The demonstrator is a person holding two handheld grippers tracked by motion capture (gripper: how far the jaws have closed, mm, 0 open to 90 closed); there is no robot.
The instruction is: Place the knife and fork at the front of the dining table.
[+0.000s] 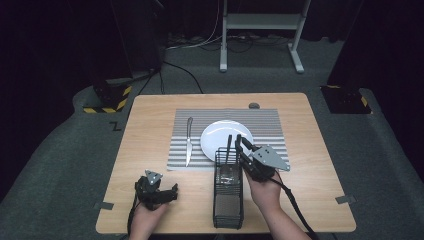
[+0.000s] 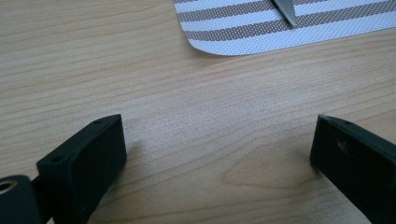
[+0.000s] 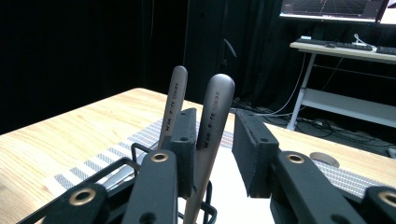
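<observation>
1. I am bracketing the nearer brushed-metal utensil handle point(image 3: 212, 121) with my right gripper point(image 3: 215, 149), whose fingers point(image 3: 252, 154) are not yet clamping it.
2. The handle is standing upright in the black wire cutlery basket point(image 1: 228, 192) on the wooden counter point(image 1: 145, 145).
3. My left gripper point(image 1: 159, 192) is idling with fingers spread, farther off.

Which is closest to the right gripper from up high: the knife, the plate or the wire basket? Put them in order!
From the right gripper:
1. Wire basket, right beside it.
2. Plate, just beyond.
3. Knife, far left on the striped mat.
</observation>
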